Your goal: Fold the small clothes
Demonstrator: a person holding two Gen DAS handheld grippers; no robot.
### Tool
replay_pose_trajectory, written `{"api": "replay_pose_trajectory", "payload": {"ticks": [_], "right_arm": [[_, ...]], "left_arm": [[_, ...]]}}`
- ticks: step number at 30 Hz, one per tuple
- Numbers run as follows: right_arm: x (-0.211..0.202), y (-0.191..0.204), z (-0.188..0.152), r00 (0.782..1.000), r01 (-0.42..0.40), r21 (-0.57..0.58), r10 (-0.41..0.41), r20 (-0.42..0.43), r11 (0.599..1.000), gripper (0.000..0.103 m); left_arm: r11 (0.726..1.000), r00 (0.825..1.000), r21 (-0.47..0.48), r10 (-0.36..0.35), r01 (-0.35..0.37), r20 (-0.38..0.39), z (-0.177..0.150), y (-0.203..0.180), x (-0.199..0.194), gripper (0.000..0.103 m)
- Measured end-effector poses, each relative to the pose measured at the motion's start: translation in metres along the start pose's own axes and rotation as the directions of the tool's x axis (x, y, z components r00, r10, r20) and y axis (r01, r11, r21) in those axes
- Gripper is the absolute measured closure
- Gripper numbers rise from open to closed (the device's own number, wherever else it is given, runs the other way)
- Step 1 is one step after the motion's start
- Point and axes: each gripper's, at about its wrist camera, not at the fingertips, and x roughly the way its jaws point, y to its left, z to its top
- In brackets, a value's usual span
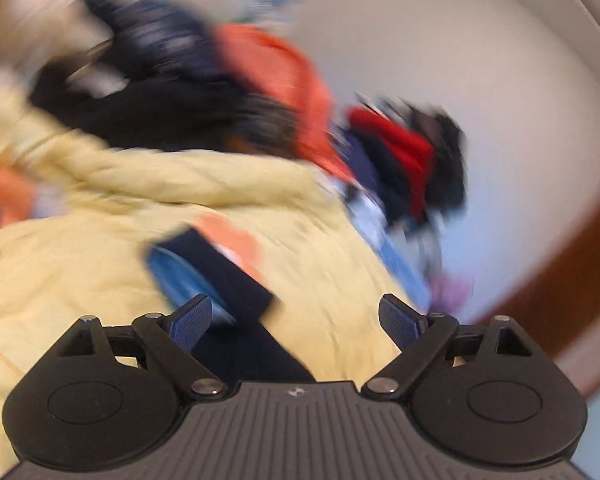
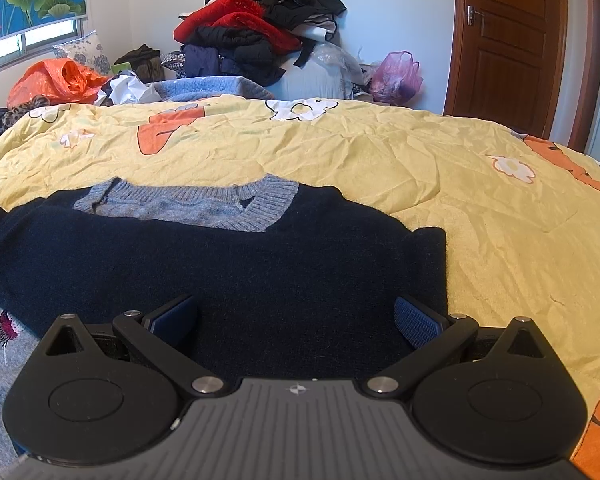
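A dark navy sweater (image 2: 228, 264) with a grey-blue ribbed V collar (image 2: 204, 204) lies flat on a bed, on a crinkled yellow quilt (image 2: 440, 184) printed with orange carrots and white flowers. Its collar points toward the far side of the bed, and its near hem runs under the camera. One sleeve is turned in along the right edge of the body.

The right gripper (image 2: 296, 320) hangs just above the near part of the sweater with its jaws spread wide; its blue pads (image 2: 416, 322) stand apart over the navy knit and pinch nothing.

The left wrist view is heavily smeared by motion. The left gripper (image 1: 296, 320) also stands wide open, with nothing pressed between its pads (image 1: 398, 320). A dark navy strip of cloth (image 1: 236, 280) with a blue patch beside it lies on the quilt (image 1: 80, 280) ahead of the jaws; the blur does not let me tell whether it touches the left pad.

Beyond the bed, a heap of clothes (image 2: 256, 28), red, black and navy, rises against the pale wall. An orange plastic bag (image 2: 56, 80) sits at the far left near a window, a pink plastic bag (image 2: 398, 76) to the right of the heap, and a brown wooden door (image 2: 512, 36) stands further right.
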Motion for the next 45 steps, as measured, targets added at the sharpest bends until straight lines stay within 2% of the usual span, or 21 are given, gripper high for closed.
{"api": "replay_pose_trajectory", "payload": {"ticks": [4, 7, 9, 10, 11, 12, 15, 19, 22, 24, 26, 28, 29, 30, 32, 33, 34, 36, 39, 43, 45], "right_arm": [[0.000, 0.000, 0.000, 1.000, 0.000, 0.000, 0.000, 0.000, 1.000, 0.000], [0.000, 0.000, 0.000, 1.000, -0.001, 0.000, 0.001, 0.000, 1.000, 0.000], [0.000, 0.000, 0.000, 1.000, -0.001, 0.001, 0.001, 0.001, 1.000, 0.000], [0.000, 0.000, 0.000, 1.000, -0.001, 0.001, 0.001, 0.001, 1.000, 0.000], [0.000, 0.000, 0.000, 1.000, -0.001, 0.001, 0.001, 0.001, 1.000, 0.000], [0.000, 0.000, 0.000, 1.000, -0.002, 0.001, 0.002, 0.001, 1.000, 0.000], [0.000, 0.000, 0.000, 1.000, -0.001, 0.001, 0.001, 0.001, 1.000, 0.000], [0.000, 0.000, 0.000, 1.000, -0.003, 0.003, 0.003, 0.002, 1.000, 0.000], [0.000, 0.000, 0.000, 1.000, -0.003, 0.003, 0.003, 0.002, 1.000, 0.000], [0.000, 0.000, 0.000, 1.000, -0.003, 0.002, 0.003, 0.002, 1.000, 0.000], [0.000, 0.000, 0.000, 1.000, -0.004, 0.003, 0.004, 0.003, 1.000, 0.000], [0.000, 0.000, 0.000, 1.000, -0.003, 0.003, 0.003, 0.003, 1.000, 0.000], [0.000, -0.001, 0.000, 1.000, -0.003, 0.002, 0.003, 0.002, 1.000, 0.000], [0.000, -0.001, 0.000, 1.000, -0.003, 0.002, 0.003, 0.003, 1.000, 0.000], [0.000, -0.001, 0.000, 1.000, -0.003, 0.002, 0.003, 0.003, 1.000, 0.000], [0.000, 0.000, 0.000, 1.000, -0.002, 0.002, 0.002, 0.002, 1.000, 0.000], [0.000, 0.000, 0.000, 1.000, -0.002, 0.002, 0.002, 0.002, 1.000, 0.000], [0.000, 0.000, 0.000, 1.000, -0.002, 0.002, 0.002, 0.003, 1.000, 0.000], [0.000, 0.000, 0.000, 1.000, -0.002, 0.002, 0.002, 0.003, 1.000, 0.000], [0.000, 0.002, 0.000, 1.000, 0.003, -0.013, -0.003, -0.003, 1.000, 0.000], [-0.001, 0.005, 0.007, 1.000, 0.012, -0.027, -0.012, -0.024, 1.000, 0.001]], "left_arm": [[0.994, 0.995, -0.086, 0.053, -0.061, -0.085, 0.023, 0.034, 0.025, 0.013], [0.993, 0.993, -0.081, 0.083, -0.090, -0.082, 0.021, 0.041, 0.038, 0.013], [0.990, 0.992, -0.083, 0.107, -0.112, -0.067, 0.021, 0.045, 0.044, 0.020], [0.989, 0.991, -0.081, 0.120, -0.125, -0.057, 0.020, 0.048, 0.049, 0.049], [0.988, 0.989, -0.076, 0.133, -0.138, -0.072, 0.021, 0.048, 0.054, 0.089], [0.987, 0.986, -0.077, 0.132, -0.140, -0.098, 0.021, 0.049, 0.059, 0.092], [0.988, 0.988, -0.066, 0.132, -0.137, -0.082, 0.020, 0.040, 0.054, 0.092], [0.981, 0.999, -0.191, 0.034, -0.037, -0.020, 0.020, 0.021, 0.022, 0.092], [0.942, 0.997, -0.326, -0.076, 0.079, 0.022, 0.004, -0.001, -0.002, 0.092], [0.894, 0.985, -0.414, -0.161, 0.169, 0.054, -0.020, -0.019, -0.021, 0.092], [0.858, 0.969, -0.452, -0.234, 0.242, 0.076, -0.053, -0.041, -0.035, 0.092], [0.846, 0.959, -0.459, -0.281, 0.270, 0.047, -0.096, -0.064, -0.045, 0.092], [0.859, 0.956, -0.436, -0.293, 0.267, 0.007, -0.119, -0.076, -0.047, 0.092], [0.899, 0.959, -0.362, -0.281, 0.247, -0.044, -0.140, -0.089, -0.047, 0.092], [0.979, 0.972, -0.102, -0.187, 0.174, -0.142, -0.179, -0.120, -0.043, 0.092], [0.990, 0.978, 0.038, -0.130, 0.138, -0.164, -0.197, -0.132, -0.041, 0.092], [0.981, 0.981, 0.164, -0.076, 0.106, -0.180, -0.212, -0.143, -0.037, 0.092], [0.942, 0.981, 0.323, -0.032, 0.093, -0.191, -0.229, -0.154, -0.035, 0.092], [0.863, 0.992, 0.495, -0.051, 0.104, -0.119, -0.238, -0.160, -0.044, 0.092], [0.802, 0.993, 0.586, -0.081, 0.115, -0.085, -0.248, -0.151, -0.051, 0.092], [0.806, 0.992, 0.578, -0.093, 0.128, -0.090, -0.248, -0.148, -0.050, 0.092]]}}
